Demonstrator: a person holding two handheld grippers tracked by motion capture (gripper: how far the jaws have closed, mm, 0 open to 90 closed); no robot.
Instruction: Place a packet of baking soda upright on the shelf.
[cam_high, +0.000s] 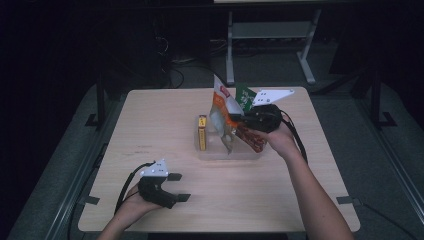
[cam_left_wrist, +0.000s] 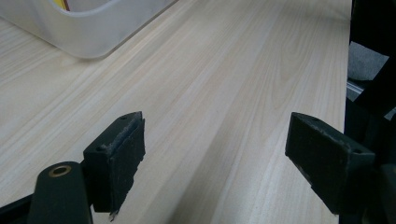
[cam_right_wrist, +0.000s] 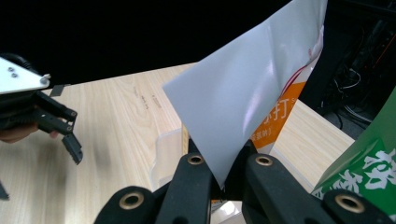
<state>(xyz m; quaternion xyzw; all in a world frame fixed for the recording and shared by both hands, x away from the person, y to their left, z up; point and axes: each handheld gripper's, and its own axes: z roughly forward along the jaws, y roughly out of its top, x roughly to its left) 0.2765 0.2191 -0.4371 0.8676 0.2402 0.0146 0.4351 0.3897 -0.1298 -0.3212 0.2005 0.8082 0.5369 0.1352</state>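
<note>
While the right gripper pinches a corner of the orange-and-white snack bag, holding it above the clear plastic bin, likely for packing or removal, the left gripper rests spread apart, unladen, on the wooden table.
</note>
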